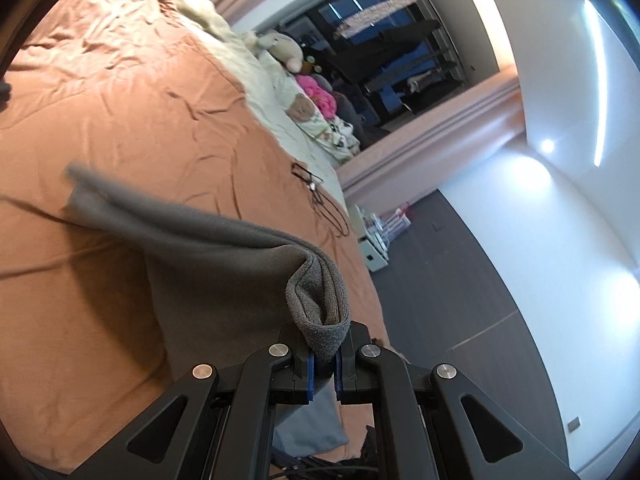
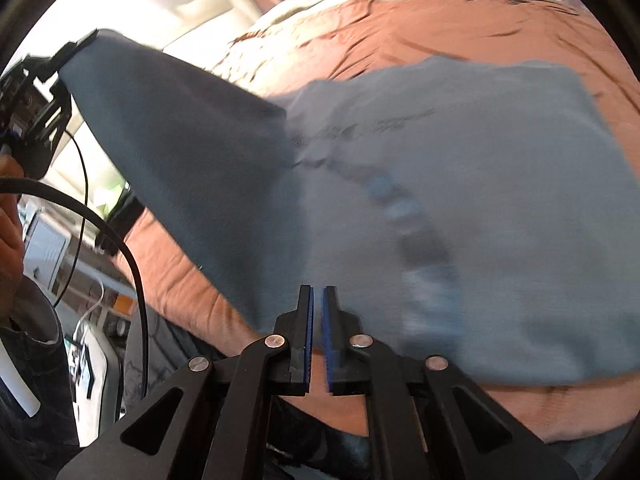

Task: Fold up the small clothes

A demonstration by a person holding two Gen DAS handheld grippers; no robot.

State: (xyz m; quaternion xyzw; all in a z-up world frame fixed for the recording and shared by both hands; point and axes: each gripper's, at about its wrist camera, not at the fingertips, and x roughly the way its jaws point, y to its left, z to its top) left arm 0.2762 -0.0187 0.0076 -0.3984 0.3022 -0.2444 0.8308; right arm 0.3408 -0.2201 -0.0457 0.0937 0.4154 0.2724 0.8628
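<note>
A grey garment [image 2: 460, 184] lies spread on the orange duvet [image 2: 420, 28], blurred by motion. One part of it is lifted up to the left, where my left gripper [image 2: 70, 54] holds its corner. In the left wrist view the left gripper [image 1: 325, 354] is shut on a rolled fold of the grey garment [image 1: 200, 248], which hangs away to the left above the bed. My right gripper [image 2: 319, 294] sits over the garment's near edge. Its blue pads stand almost together and I see no cloth between them.
A pair of glasses [image 1: 308, 178] lies on the orange duvet [image 1: 120, 92]. Soft toys [image 1: 284, 50] and patterned bedding sit at the bed's far end. A white storage unit [image 1: 374, 248] stands on the dark floor. A person's hand [image 2: 8, 216] and black cables [image 2: 120, 240] are at the left.
</note>
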